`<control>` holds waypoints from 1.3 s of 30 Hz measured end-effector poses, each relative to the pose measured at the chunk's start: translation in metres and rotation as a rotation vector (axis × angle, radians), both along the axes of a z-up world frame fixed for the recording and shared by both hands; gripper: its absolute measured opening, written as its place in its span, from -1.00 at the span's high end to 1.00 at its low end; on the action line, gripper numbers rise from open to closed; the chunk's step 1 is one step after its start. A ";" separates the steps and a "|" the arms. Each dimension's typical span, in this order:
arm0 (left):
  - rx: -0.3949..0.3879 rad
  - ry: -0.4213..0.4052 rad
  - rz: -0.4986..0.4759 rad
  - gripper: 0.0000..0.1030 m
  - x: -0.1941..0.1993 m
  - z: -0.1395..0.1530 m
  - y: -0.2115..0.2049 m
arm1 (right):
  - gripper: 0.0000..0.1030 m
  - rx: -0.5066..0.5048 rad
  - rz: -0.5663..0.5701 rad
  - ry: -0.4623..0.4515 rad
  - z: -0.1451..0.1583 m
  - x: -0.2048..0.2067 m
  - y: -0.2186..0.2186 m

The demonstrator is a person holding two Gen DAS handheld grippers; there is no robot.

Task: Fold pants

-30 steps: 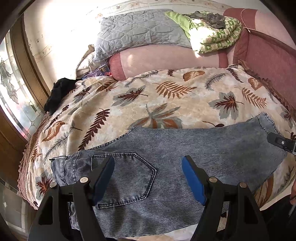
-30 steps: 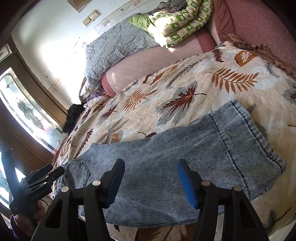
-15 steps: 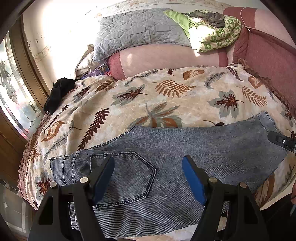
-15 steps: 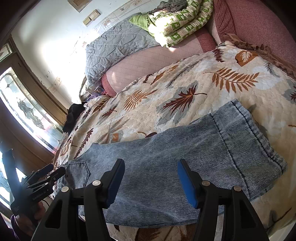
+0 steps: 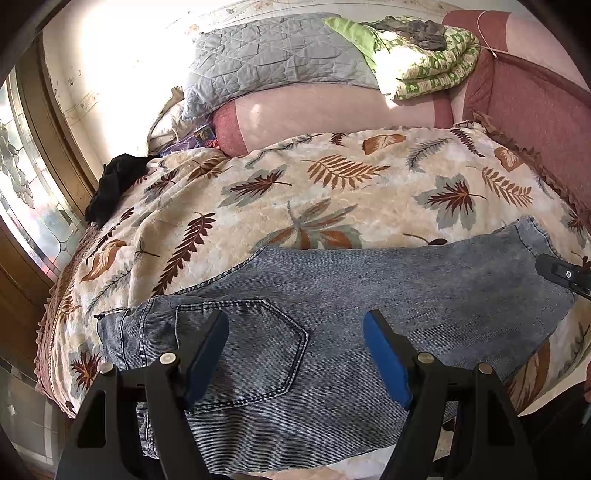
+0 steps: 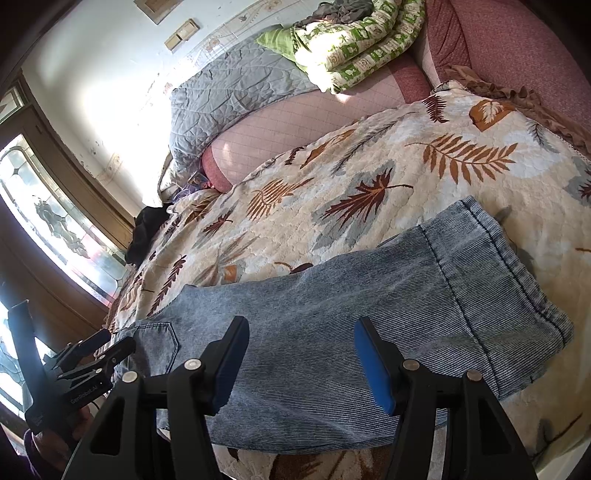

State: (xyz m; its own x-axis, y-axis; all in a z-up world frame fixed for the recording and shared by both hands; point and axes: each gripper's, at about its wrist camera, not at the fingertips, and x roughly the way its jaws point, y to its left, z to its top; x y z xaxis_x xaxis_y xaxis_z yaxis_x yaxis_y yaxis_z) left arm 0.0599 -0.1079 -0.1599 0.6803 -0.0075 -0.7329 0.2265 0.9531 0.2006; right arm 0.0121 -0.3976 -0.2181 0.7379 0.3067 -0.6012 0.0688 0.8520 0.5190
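pants (image 5: 332, 332) lie flat under left gripper (image 5: 295, 354) and right gripper (image 6: 301, 360), both angled down, fingers apart.

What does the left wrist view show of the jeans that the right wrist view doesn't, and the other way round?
Only the left wrist view shows the waistband end and the whole back pocket, lying below the open left tongs.

Only the right wrist view shows the full leg hem lying flat, and light switches on the wall.

Both show the jeans lying across the leaf-print bedspread, neither tongs gripping them, the right tongs open too, plus the grey pillow and green quilt.
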 end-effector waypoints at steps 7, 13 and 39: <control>0.000 0.000 -0.001 -0.48 0.000 0.000 -0.001 | -0.22 0.001 0.003 0.000 0.000 0.000 0.001; 0.002 0.000 -0.002 -0.48 0.000 0.000 -0.001 | -0.22 0.001 0.002 0.001 0.001 0.000 0.001; 0.047 0.047 -0.075 -0.48 -0.013 -0.013 -0.025 | -0.22 0.083 -0.219 -0.040 -0.002 -0.045 -0.078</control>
